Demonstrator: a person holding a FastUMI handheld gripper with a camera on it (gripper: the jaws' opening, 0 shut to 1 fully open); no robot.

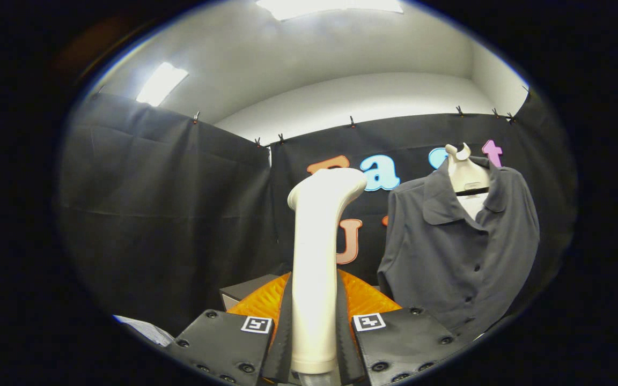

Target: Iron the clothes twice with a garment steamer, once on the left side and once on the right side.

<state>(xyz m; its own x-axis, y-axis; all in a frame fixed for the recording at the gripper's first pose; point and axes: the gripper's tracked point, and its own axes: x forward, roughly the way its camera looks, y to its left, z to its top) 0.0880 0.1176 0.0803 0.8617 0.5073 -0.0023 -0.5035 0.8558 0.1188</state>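
Note:
A white garment steamer (317, 252) stands upright between my fingers, its handle gripped on both sides and its head bent toward the right at the top. My gripper (314, 316) is shut on that handle. Beyond the fingers and to the right, a dark grey button-up shirt (459, 246) hangs on a pale mannequin-style hanger (464, 171), collar open, front facing me. The steamer head is apart from the shirt, with a gap of black cloth between them.
Black cloth walls (169, 203) close the booth behind and to the left. A grey box corner (244, 289) shows just left of the fingers. Ceiling lights (161, 83) shine above.

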